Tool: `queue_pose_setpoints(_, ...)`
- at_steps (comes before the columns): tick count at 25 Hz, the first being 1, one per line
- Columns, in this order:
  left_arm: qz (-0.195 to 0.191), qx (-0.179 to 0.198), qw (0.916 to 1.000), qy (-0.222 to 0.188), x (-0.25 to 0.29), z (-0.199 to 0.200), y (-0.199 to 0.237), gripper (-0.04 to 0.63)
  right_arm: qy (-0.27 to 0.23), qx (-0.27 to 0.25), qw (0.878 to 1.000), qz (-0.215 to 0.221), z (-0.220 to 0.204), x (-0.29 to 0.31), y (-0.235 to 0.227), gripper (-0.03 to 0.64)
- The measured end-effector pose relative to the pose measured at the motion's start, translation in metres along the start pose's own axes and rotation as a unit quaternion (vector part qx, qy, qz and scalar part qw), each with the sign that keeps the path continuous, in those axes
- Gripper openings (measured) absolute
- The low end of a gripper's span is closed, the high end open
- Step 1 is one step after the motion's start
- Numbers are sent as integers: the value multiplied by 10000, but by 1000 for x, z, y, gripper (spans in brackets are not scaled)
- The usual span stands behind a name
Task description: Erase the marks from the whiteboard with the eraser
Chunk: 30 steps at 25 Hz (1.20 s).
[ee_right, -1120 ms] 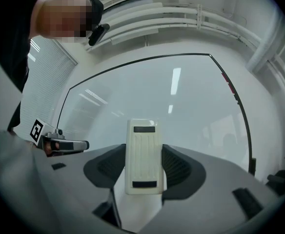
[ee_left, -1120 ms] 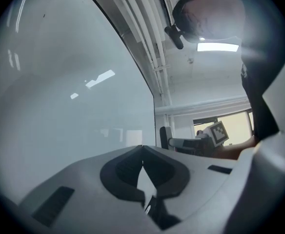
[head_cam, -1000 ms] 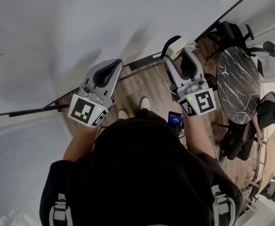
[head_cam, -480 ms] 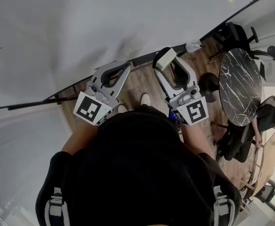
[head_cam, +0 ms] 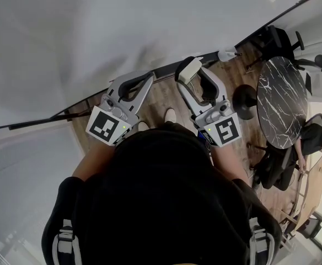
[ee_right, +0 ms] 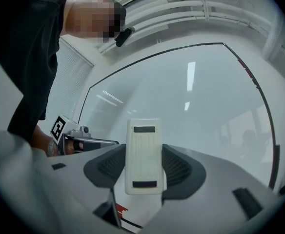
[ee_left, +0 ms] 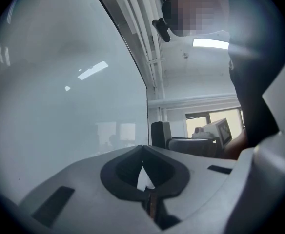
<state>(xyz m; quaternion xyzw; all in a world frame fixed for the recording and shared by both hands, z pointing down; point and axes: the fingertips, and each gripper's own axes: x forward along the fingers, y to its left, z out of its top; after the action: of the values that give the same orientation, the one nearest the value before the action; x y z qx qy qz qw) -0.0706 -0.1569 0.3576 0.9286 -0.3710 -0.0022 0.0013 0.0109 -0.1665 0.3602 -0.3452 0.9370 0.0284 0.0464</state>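
Two grippers low at whiteboard [head_cam: 67, 37]. R gripper [head_cam: 189, 70] – jaws clamped on eraser [ee_right: 142, 155], near board's bottom edge. L gripper [head_cam: 148, 76] – jaws closed tip-to-tip, nothing between, beside R.

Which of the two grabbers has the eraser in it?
The right gripper: its jaws pinch the white eraser from both sides. The left gripper is shut with nothing in it.

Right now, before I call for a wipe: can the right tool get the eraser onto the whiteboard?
Probably yes. The right tool is shut on the eraser, the whiteboard fills the view straight ahead, and nothing shows between them. Whether they touch, I cannot tell.
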Motion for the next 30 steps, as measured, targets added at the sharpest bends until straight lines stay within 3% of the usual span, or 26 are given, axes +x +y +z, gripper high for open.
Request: queue_pose_setpoints(30,2,-4,10000,37,3,-3,-3,5,-12,28,10000,3,-2,-1,-4,230)
